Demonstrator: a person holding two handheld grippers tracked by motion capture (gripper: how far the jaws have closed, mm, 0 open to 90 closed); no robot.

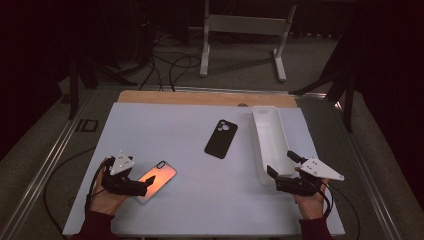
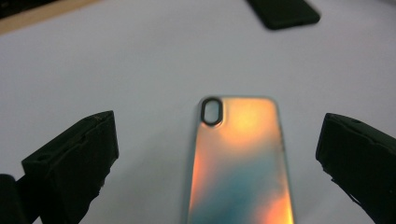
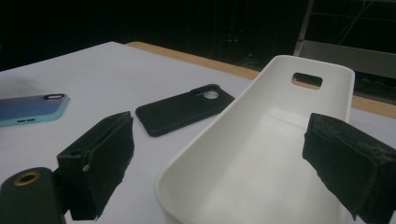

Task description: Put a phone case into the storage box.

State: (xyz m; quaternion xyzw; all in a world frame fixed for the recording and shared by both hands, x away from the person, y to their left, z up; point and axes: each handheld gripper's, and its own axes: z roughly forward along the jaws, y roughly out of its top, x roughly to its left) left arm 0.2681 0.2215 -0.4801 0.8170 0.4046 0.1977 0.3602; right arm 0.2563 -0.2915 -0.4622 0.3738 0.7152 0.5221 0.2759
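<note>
Room is dark; grey floor past the table with loose cables (image 1: 170,62) and a white metal frame (image 1: 245,25) standing on it. Table (image 1: 200,97) has a wood top, covered almost fully by a white mat (image 1: 190,200).

White bin (image 1: 270,142) sits on the mat's right side, long and narrow, long axis running away from the person, handle slot in the far end wall. Nothing visible inside it in the right gripper view.

Iridescent phone case (image 1: 156,181) lies flat at the near left of the mat, orange sheen on its back. Long axis is diagonal, camera-cutout end pointing far-right, near end at the left gripper.

Black phone case (image 1: 220,138) lies flat mid-mat, just left of the bin and not touching it, camera end pointing away from the person, slight tilt.

Left gripper (image 1: 144,184): jaws spread wide, straddling the near end of the iridescent case with a gap on both sides, gripping nothing.

Right gripper (image 1: 282,167): jaws wide apart, one either side of the bin's near end, holding nothing.
</note>
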